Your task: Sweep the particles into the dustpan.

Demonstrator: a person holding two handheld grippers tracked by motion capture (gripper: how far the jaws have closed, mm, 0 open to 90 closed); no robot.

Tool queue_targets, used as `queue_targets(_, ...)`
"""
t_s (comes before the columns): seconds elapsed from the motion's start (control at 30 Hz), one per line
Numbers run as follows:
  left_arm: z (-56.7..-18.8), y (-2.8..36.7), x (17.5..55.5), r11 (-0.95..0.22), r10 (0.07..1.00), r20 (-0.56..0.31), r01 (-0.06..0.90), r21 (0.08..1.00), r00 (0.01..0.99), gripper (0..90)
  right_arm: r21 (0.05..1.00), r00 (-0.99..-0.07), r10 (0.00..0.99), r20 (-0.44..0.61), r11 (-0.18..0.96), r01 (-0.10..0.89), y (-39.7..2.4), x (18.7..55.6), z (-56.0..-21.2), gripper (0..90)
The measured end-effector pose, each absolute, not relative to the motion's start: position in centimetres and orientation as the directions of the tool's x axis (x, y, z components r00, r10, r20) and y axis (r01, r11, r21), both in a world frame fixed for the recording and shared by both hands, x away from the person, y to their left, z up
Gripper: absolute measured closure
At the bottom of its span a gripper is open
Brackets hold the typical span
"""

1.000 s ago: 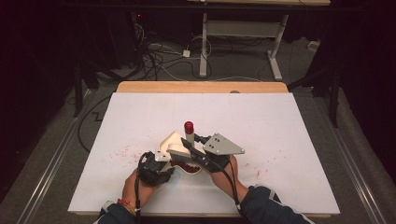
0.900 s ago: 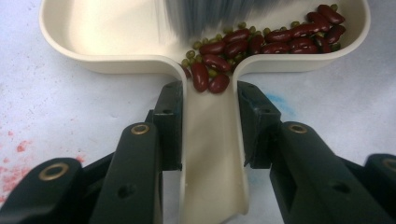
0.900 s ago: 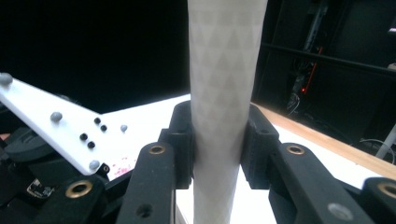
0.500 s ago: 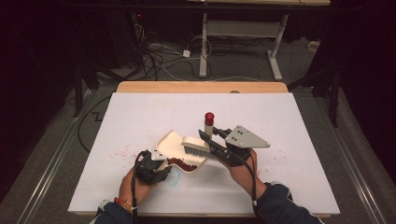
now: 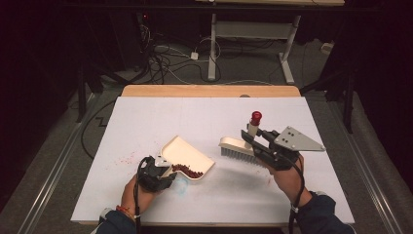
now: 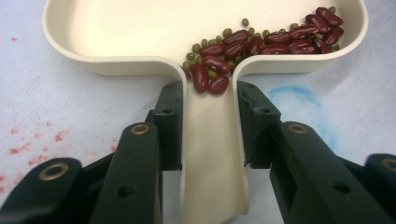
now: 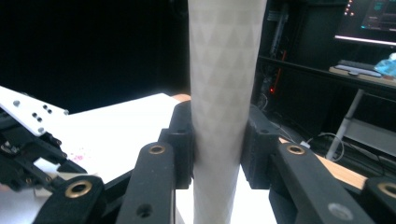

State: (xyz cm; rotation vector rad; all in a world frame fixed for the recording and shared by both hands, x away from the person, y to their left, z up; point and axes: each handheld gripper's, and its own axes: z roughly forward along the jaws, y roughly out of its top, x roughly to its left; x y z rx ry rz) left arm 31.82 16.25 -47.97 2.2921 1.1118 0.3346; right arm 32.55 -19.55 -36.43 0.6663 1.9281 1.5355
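White tabletop (image 5: 204, 117) amid dark room

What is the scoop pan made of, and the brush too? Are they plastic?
The dustpan looks like cream plastic: smooth, slightly glossy, with rounded moulded edges. The brush seems to be plastic too; its handle is pale and matt with a fine triangle pattern pressed in, and has a shiny red tip. Its grey bristles are too small to tell, probably plastic fibres.
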Motion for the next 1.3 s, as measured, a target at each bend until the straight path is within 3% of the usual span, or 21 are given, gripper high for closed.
queue_targets(0.5,-48.0,17.4,31.9,-0.489,0.785,-0.029,0.648,0.584,0.619,63.4,0.960,-0.695,0.708,-0.124,0.262,0.096,-24.8,31.5,-38.0,69.8)
queue_targets(1.3,-48.5,21.5,31.6,-0.417,0.841,-0.035,0.688,0.594,0.540,63.4,0.939,-0.707,0.701,-0.093,0.298,0.172,-31.5,29.3,-37.4,69.6)
